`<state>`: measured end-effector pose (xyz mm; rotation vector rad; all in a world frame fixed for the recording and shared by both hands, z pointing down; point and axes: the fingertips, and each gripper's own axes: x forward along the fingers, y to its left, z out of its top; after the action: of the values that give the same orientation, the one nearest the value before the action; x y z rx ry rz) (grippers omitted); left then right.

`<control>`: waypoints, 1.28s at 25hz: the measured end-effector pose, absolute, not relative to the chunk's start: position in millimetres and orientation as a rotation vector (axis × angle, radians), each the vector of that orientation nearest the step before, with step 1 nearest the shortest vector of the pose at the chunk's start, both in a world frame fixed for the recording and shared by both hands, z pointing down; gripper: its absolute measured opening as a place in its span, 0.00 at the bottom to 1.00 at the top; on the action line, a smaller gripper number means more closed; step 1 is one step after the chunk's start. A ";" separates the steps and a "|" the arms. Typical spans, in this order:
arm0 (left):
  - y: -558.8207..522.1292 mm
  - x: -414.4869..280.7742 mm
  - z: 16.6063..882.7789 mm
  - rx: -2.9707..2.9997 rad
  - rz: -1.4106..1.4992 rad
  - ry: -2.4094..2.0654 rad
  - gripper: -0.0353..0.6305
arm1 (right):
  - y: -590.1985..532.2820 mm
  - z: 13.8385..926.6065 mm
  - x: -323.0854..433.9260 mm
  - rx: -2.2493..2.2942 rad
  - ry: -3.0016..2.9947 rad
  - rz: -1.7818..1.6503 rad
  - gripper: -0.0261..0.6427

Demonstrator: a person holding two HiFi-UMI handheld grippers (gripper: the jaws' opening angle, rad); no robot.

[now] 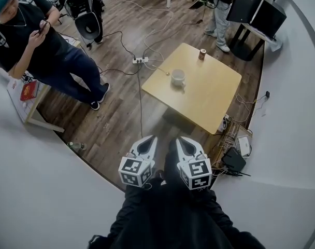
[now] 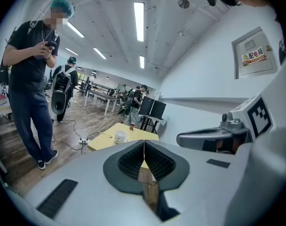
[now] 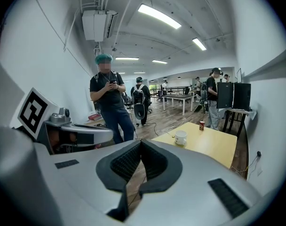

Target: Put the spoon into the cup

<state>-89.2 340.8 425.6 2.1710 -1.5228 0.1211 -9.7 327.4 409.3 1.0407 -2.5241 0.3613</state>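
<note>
Reaching the far table [image 1: 209, 95] across open floor [image 1: 116, 123] could be spoiled by cables [image 1: 141, 102] lying before its edge. The cup [image 1: 177, 77] stands near that edge and could be pushed off; the spoon [image 1: 167, 72] is taken to be the speck just beside it. Fingers of the left gripper [image 2: 144, 143] and right gripper [image 3: 139, 143] are closed, with nothing held.

A: Bright?
B: Evenly lit by ceiling strips [image 3: 159, 16] above the jaws; soft shadows only.
A: Sharp?
B: Crisp beyond the jaws, strongly bowed and darkened round the edges; mild glare off the strips.
</note>
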 end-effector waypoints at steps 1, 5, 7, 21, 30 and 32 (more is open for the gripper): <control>334.3 -88.5 428.1 2.171 0.124 -1.519 0.10 | 320.6 411.6 -9.4 1.043 -2.522 0.367 0.07; 301.3 -85.0 438.7 2.167 0.140 -1.510 0.10 | 283.7 419.0 -7.6 1.053 -2.522 0.383 0.07; 277.6 -86.7 440.3 2.168 0.145 -1.512 0.10 | 260.6 419.8 -9.6 1.055 -2.531 0.382 0.07; 103.5 -80.9 420.7 2.206 0.161 -1.505 0.10 | 90.2 401.5 1.4 1.113 -2.548 0.387 0.07; 14.4 -65.7 433.6 2.178 0.174 -1.492 0.10 | 5.3 414.0 27.7 1.154 -2.531 0.439 0.07; -1.1 -62.3 435.6 2.179 0.181 -1.485 0.10 | -10.4 416.1 33.0 1.165 -2.523 0.448 0.07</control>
<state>-62.3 -1.1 435.6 2.1791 -1.4855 0.1810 33.0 -10.4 416.1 1.1655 -2.5232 0.4479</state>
